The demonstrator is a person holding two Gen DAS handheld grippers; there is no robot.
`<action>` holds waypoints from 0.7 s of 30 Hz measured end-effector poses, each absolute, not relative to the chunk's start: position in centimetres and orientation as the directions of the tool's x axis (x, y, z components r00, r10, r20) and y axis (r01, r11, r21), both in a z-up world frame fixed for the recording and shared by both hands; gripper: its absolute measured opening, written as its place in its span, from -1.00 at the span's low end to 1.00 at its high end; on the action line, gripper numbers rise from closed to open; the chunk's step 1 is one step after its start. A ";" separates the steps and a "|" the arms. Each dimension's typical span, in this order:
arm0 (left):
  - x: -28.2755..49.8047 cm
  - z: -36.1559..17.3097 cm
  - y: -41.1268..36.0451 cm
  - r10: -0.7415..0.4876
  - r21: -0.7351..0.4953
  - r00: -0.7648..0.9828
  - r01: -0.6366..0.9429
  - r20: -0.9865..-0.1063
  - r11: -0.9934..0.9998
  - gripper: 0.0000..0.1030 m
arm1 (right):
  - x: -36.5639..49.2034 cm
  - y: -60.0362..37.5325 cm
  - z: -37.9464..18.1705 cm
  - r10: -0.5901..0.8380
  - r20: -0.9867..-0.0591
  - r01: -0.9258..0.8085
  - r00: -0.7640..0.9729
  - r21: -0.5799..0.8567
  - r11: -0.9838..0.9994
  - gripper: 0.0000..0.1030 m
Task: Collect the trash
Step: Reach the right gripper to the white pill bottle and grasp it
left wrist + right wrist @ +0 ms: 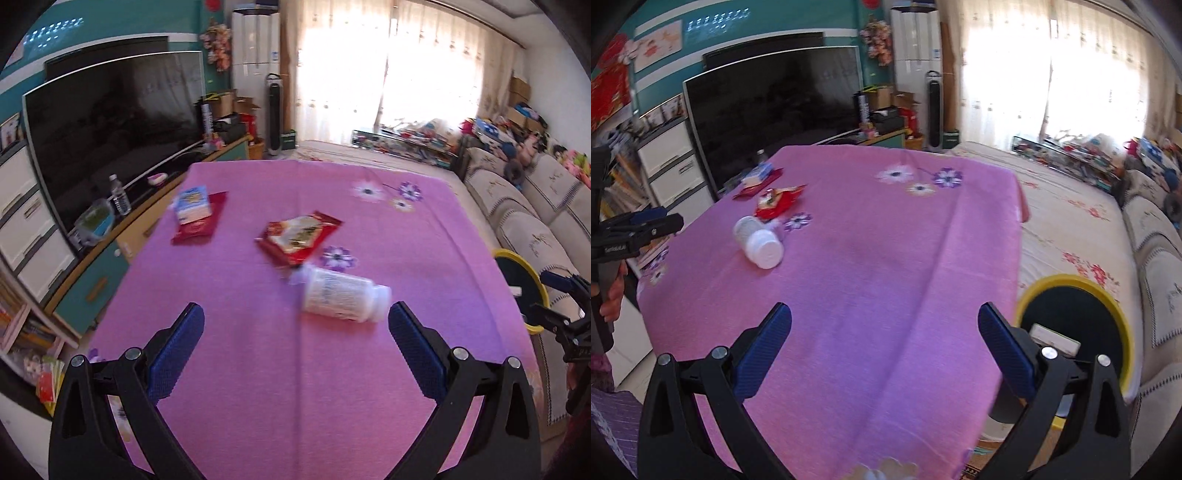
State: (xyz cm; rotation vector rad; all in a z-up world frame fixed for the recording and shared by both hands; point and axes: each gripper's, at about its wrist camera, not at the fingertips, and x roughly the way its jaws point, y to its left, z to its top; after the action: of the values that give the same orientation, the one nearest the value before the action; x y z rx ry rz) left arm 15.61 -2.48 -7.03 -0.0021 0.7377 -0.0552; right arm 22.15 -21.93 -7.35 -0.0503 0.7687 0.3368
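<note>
No text could be read with certainty: print on the white bottle (341, 295) and on the red snack packet (299, 236) behind it was blurred.

left gripper (295, 321): black plastic frame, triangular cut-outs, lower part of frame
left finger pads (177, 354): blue, ribbed texture, flat elongated
left pivots (133, 353): round silver screw heads, two per side
right gripper (884, 321): same black frame, blue ribbed pads, silver screws
left gripper side view (631, 230): black body, small white lettering, left edge
hand (613, 299): bare skin, fingers at left edge
sleeve (613, 417): purple striped fabric, lower left
</note>
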 end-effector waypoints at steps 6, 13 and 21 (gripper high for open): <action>15.6 -6.2 2.3 0.012 -0.005 0.775 -0.019 -0.632 1.000 0.91 | 26.2 -13.8 -8.2 0.436 -0.717 -0.509 0.543 0.132 0.850 0.87; 15.7 -7.4 2.6 -0.010 -0.016 0.753 -0.001 -0.658 1.000 0.91 | 31.3 -6.7 -11.0 0.467 -0.780 -0.654 0.418 0.099 0.750 0.87; 16.3 -8.1 1.6 0.005 0.004 0.743 -0.004 -0.670 1.000 0.91 | 33.5 -3.4 -13.8 0.444 -0.831 -0.696 0.334 0.100 0.711 0.50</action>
State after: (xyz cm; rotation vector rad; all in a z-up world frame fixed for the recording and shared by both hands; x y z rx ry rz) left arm 16.25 1.63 -8.13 0.0021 0.7337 0.0052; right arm 33.48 -3.36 -13.83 -0.2960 0.9755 0.7580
